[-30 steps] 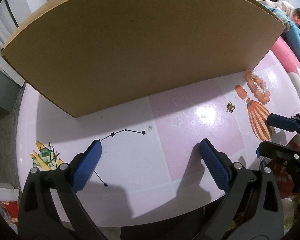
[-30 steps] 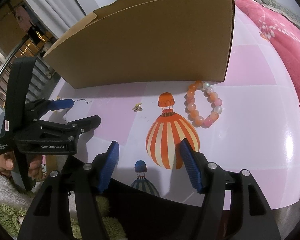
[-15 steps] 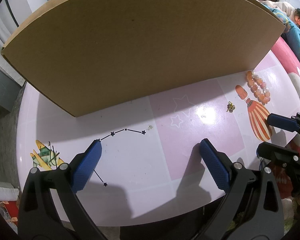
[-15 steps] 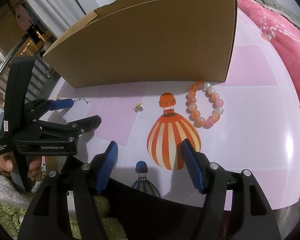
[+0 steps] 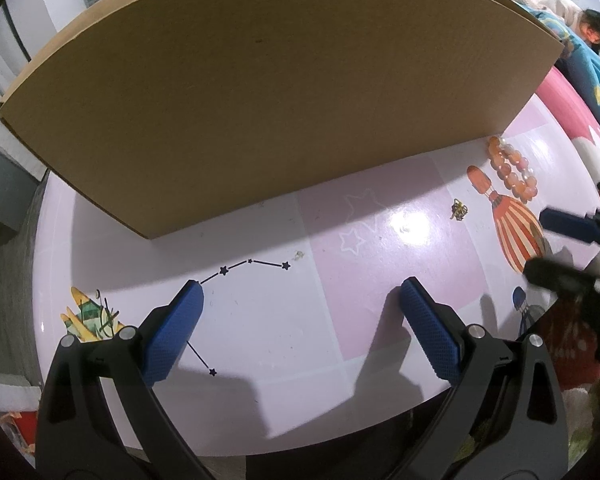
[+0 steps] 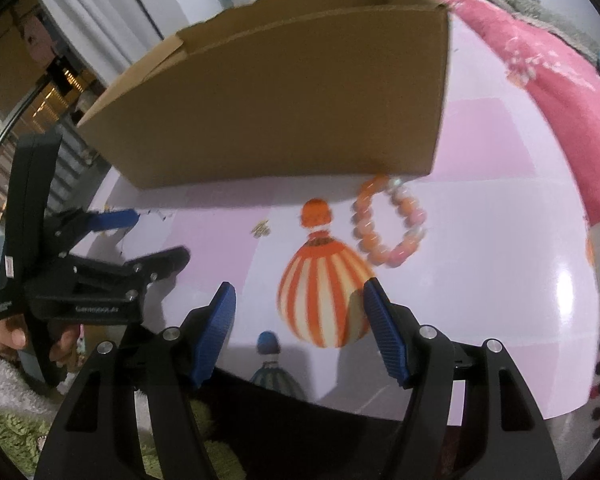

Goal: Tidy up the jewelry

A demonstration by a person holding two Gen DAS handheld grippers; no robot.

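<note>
1. Left hand-held gripper [image 5: 300,304]: jaws wide apart, nothing between the blue pads, poised above the tabletop [image 5: 380,320] over a bare pink-and-white patch.
2. Right hand-held gripper [image 6: 298,322]: jaws open to a moderate gap, empty, angled down over the printed striped balloon [image 6: 324,296].
3. Task items: a bead bracelet [image 6: 388,224] of orange, pink and pale beads lies flat on the tabletop, its far edge touching or just under the near right corner of the cardboard box [image 6: 284,100]. A small gold trinket [image 5: 459,211] sits left of the balloon print, apart from the bracelet. A tiny pale speck [image 5: 299,255] near the star print may be another piece; too small to identify.
4. Handling, judged: the bracelet looks light and limp, a strung loop that will sag and swing once lifted; the beads look smooth and rounded, so likely to slip off the pads. Best hold is probably across one side of the loop, pinching a bead or two, on the near arc clear of the box wall.
5. Gold trinket, judged: very light, low-lying, hard to pinch; needs the pad tips nearly on the surface.
6. Hidden or unclear: the box interior is not visible, so any contents or dividers are unknown. The right view is motion-blurred, smearing the bracelet's beads. The trinket's type cannot be made out.
</note>
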